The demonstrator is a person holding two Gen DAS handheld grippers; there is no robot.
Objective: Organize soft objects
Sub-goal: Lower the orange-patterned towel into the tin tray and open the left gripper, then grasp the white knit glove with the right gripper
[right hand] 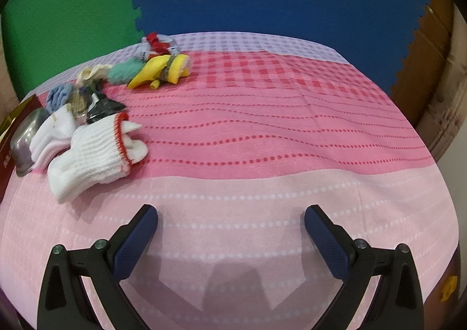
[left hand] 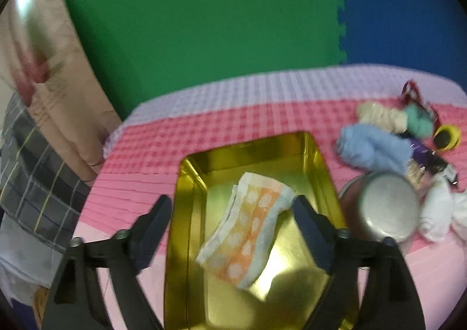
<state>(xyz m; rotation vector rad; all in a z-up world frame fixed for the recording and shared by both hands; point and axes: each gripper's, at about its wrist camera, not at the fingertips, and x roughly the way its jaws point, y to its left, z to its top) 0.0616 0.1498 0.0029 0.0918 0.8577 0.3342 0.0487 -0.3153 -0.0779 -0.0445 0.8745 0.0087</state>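
Observation:
An orange-and-white patterned cloth [left hand: 248,236] lies loose on the floor of a golden tin [left hand: 318,160]. My left gripper [left hand: 232,201] hangs open just above the tin, one finger on each side of the cloth, and neither pad presses on it. To the right of the tin lies a heap of soft things: a blue sock [left hand: 370,149], a cream piece [left hand: 379,117], a teal piece [left hand: 418,121] and white socks [left hand: 437,213]. My right gripper [right hand: 231,210] stands open over bare pink tablecloth [right hand: 262,155]. A white knit glove [right hand: 93,157] lies to its far left.
A steel bowl [left hand: 385,207] sits between the tin and the white socks, also seen as the steel bowl [right hand: 26,137] in the right wrist view. A yellow glove [right hand: 157,70], a red-and-grey sock [right hand: 154,44] and a black wrapper [right hand: 102,111] lie further back. Checked grey fabric [left hand: 35,169] borders the left.

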